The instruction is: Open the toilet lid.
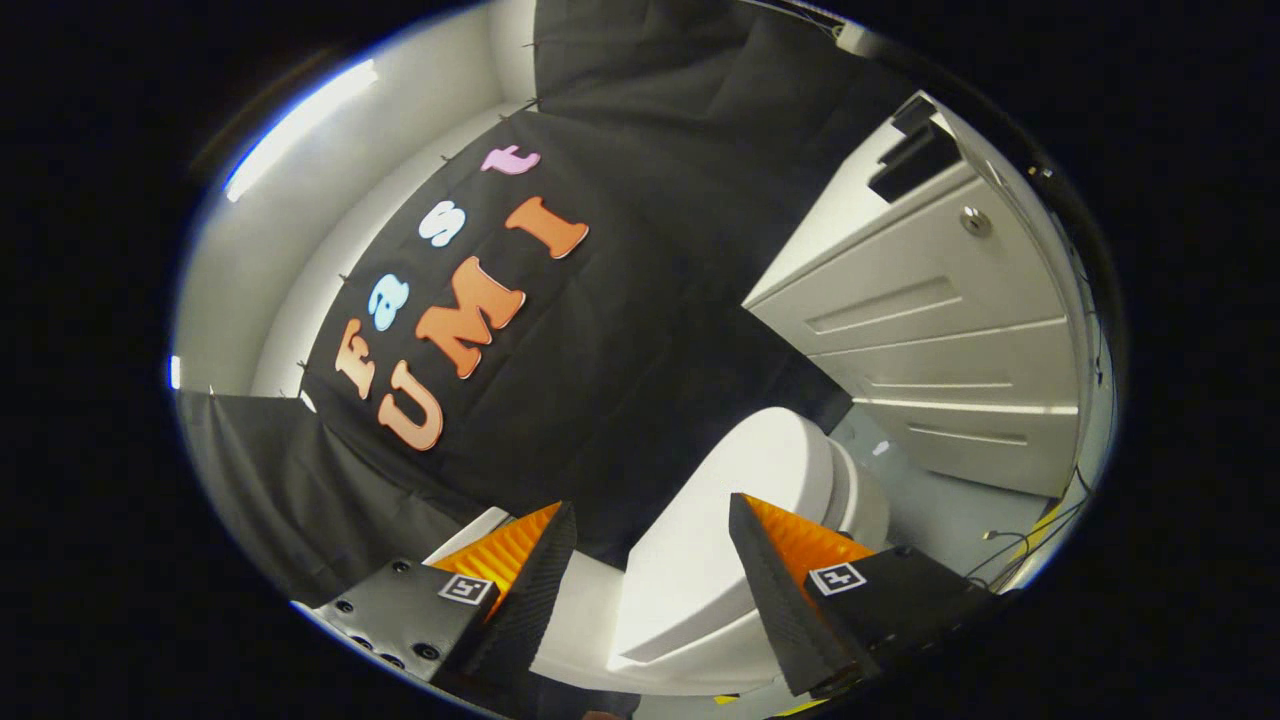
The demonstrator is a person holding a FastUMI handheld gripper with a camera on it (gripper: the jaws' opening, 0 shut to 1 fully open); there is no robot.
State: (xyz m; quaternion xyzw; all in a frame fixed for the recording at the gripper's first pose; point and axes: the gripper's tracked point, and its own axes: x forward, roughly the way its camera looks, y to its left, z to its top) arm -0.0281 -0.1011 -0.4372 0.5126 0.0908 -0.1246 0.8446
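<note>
Here gripper (652,520) fingers spread, flanking toilet lid (720,530) edge, untouched; open floor (940,510) beside cabinet (940,340).

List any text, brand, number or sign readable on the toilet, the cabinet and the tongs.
Toilet: no text shows.
Cabinet: no text; plain drawer fronts.
Tongs: open, with the toilet just ahead between the fingers; each finger bears a square coded marker, a pattern with no words or numbers.
</note>
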